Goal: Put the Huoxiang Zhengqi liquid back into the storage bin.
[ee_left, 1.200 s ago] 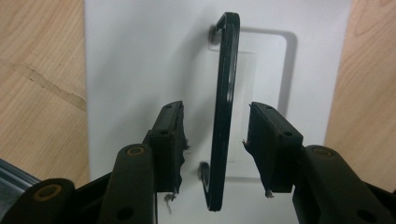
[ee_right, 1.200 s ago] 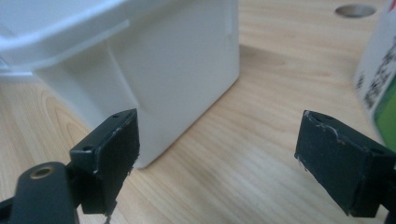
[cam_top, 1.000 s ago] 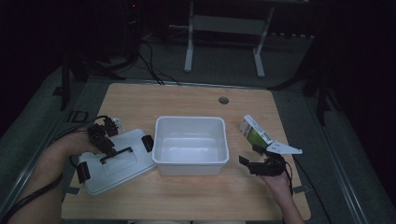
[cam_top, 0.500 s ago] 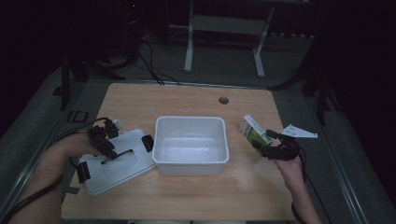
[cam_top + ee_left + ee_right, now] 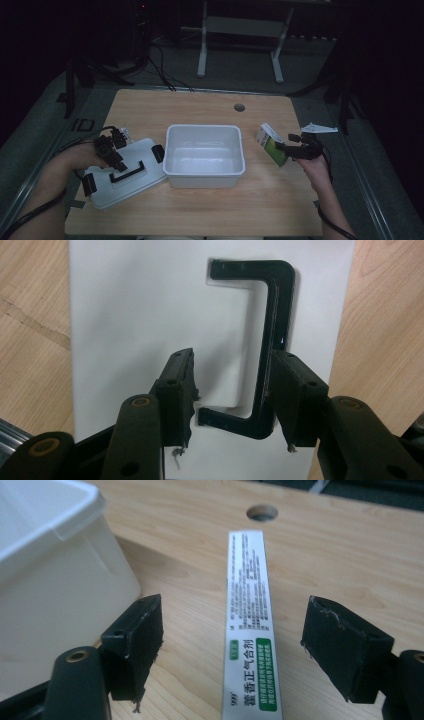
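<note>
A white lid [image 5: 142,184] with a black handle [image 5: 125,172] lies flat at the table's left. My left gripper [image 5: 109,149] hovers over it. In the left gripper view, the gripper [image 5: 235,400] is open. Its jaws straddle the handle [image 5: 272,315] on the lid [image 5: 125,305], the handle's long bar close against the right jaw. A green and white box [image 5: 270,144] stands on edge at the right. My right gripper [image 5: 290,149] is just behind it. In the right gripper view, the gripper [image 5: 242,635] is wide open with the box [image 5: 247,610] between the jaws, untouched.
An empty white bin [image 5: 205,128] sits mid-table between the lid and the box; its wall [image 5: 50,580] is close to my right gripper's left jaw. A round hole [image 5: 239,107] marks the tabletop's far side. Cables and stand legs are on the floor beyond.
My right gripper has moved away from the table's front edge up to the box, which now sits between its jaws. The left gripper has barely moved over the lid.
</note>
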The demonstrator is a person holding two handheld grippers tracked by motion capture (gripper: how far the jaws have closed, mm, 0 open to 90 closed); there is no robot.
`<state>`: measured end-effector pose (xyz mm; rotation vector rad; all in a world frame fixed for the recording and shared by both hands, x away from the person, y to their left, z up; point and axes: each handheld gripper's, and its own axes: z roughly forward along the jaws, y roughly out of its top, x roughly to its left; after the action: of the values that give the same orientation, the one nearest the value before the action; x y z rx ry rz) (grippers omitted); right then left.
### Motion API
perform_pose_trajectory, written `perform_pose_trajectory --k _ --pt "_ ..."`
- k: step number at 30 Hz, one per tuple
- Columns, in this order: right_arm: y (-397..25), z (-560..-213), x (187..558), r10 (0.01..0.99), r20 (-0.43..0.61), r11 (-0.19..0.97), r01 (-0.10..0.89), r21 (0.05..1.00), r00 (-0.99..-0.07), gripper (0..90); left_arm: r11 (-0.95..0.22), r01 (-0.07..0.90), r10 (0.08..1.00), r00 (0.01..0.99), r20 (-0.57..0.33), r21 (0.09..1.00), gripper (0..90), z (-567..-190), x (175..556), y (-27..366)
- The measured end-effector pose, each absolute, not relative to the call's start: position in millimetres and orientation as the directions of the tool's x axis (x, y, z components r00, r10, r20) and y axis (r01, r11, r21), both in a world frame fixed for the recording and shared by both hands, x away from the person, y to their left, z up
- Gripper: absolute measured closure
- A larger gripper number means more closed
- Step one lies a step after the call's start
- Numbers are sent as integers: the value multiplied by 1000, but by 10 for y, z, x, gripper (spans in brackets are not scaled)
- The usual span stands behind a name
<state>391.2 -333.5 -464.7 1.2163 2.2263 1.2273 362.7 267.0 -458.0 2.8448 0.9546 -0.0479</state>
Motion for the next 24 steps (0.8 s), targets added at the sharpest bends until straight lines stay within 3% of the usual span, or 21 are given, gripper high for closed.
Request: perform_pose_trajectory --k 17,24 --pt "-3219 -4664 4133 809 76 404 645 649 -583 457 -786 608 603 794 -76 112 524 -4596 3618 2689" --pt "-3179 -4648 4217 815 62 448 694 563 -576 490 -788 607 602 794 -81 105 524 -4603 3623 2691"
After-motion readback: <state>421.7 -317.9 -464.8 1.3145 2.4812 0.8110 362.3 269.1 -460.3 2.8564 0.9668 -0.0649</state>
